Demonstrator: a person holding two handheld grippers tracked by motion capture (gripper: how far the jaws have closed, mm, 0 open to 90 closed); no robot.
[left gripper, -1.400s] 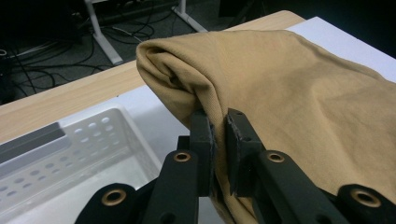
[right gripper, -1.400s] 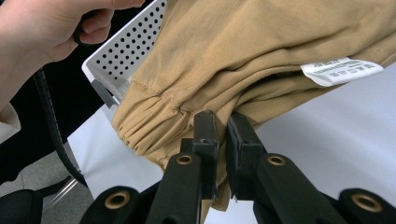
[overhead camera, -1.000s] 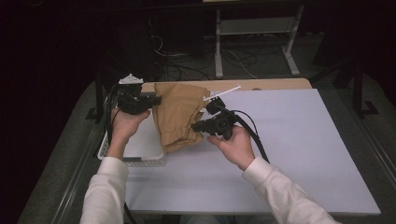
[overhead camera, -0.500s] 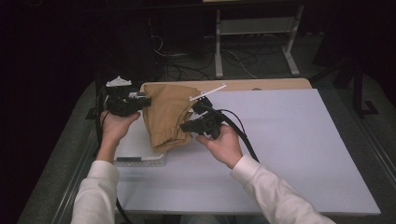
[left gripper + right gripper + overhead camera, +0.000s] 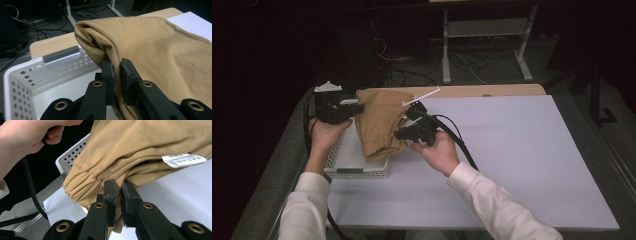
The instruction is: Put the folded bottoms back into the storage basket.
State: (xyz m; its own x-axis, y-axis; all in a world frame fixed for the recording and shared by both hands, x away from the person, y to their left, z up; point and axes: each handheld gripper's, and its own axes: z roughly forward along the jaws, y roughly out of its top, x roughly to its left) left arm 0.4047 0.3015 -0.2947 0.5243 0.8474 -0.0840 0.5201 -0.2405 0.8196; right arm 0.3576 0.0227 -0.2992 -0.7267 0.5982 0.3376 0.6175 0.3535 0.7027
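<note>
Since the earlier frame both hands have carried the tan garment (image 5: 379,122) toward the table's left edge; it now hangs over the white perforated basket (image 5: 357,170) instead of lying beside it. The garment is lifted, folded in a bundle, its lower end drooping into the basket. Left gripper (image 5: 357,107): jaws pinching a fold at the garment's left edge. Right gripper (image 5: 401,134): jaws clamped on cloth near the elastic cuff (image 5: 82,186).

Left gripper view: cloth squeezed between the pads (image 5: 110,75); basket wall with slotted handle (image 5: 62,56) just behind. Right gripper view adds a white care label (image 5: 183,160) on the garment, and the person's left hand (image 5: 32,137) beyond the basket corner. High view: white sheet (image 5: 512,165) covers the table.
</note>
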